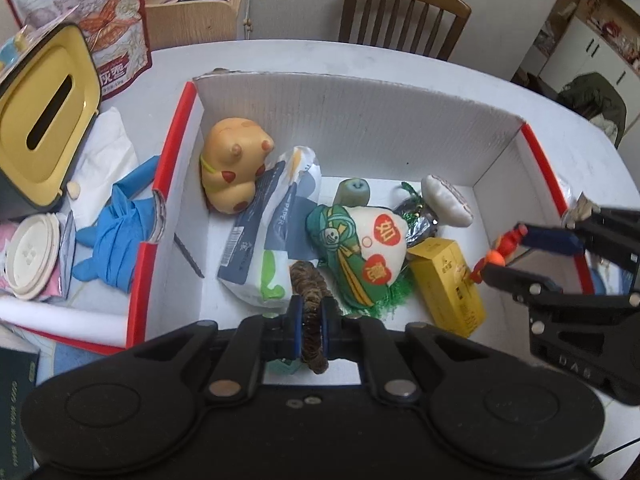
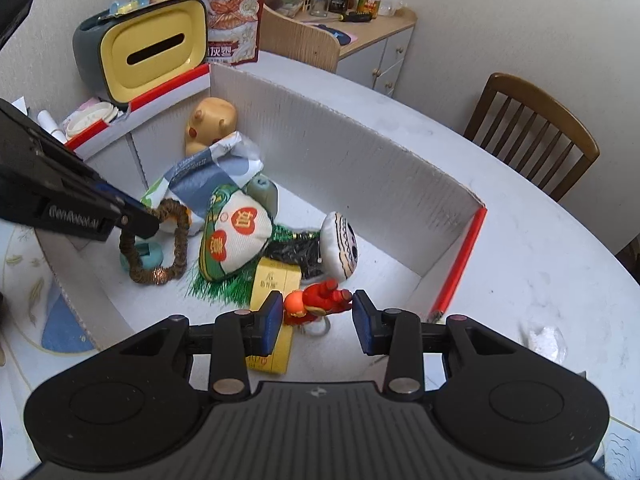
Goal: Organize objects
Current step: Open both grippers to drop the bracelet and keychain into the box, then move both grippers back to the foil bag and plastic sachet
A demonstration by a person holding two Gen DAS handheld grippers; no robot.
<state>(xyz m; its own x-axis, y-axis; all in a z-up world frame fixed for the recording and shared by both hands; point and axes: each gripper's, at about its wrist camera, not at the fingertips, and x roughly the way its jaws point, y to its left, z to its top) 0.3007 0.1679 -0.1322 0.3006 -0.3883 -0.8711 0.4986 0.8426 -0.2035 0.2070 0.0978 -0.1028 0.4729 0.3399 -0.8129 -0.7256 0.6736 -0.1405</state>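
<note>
Plush toy (image 1: 234, 168) in box (image 1: 360, 116) far corner, tissue dispenser (image 1: 44, 116) outside left of box

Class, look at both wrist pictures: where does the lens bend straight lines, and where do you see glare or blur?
Left wrist view: the cardboard box walls and table edge curve, fisheye bending; the lower corners go dark. Right wrist view: the table edge bows the same way; the left gripper at the frame edge looks soft; no strong glare in either.
</note>
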